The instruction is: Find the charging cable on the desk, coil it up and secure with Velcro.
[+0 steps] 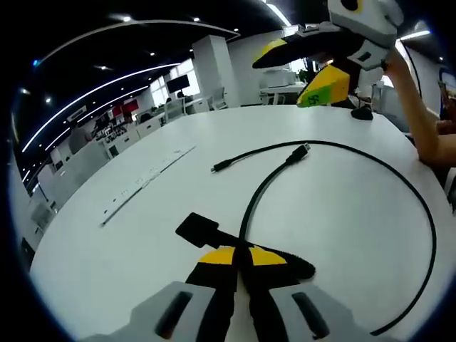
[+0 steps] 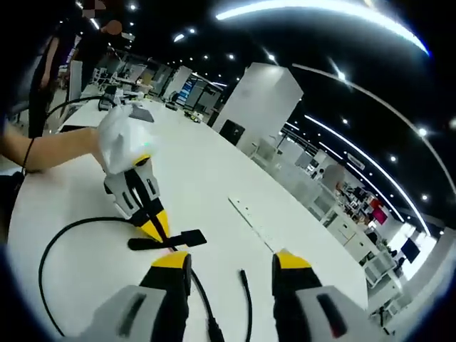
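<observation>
On the white table, a black charging cable lies in one wide loop. Its small plug and its USB plug rest near the middle. My left gripper is shut on the cable where a black Velcro strap crosses it. From the right gripper view, the left gripper presses its tips down at the strap, and the cable curves off to the left. My right gripper hovers open above the table, and it appears raised at the top of the left gripper view.
A long white strip lies flat across the table's left part, also visible as the strip. A small black object sits at the far edge. A person's forearm reaches in from the right. Office desks and pillars stand beyond.
</observation>
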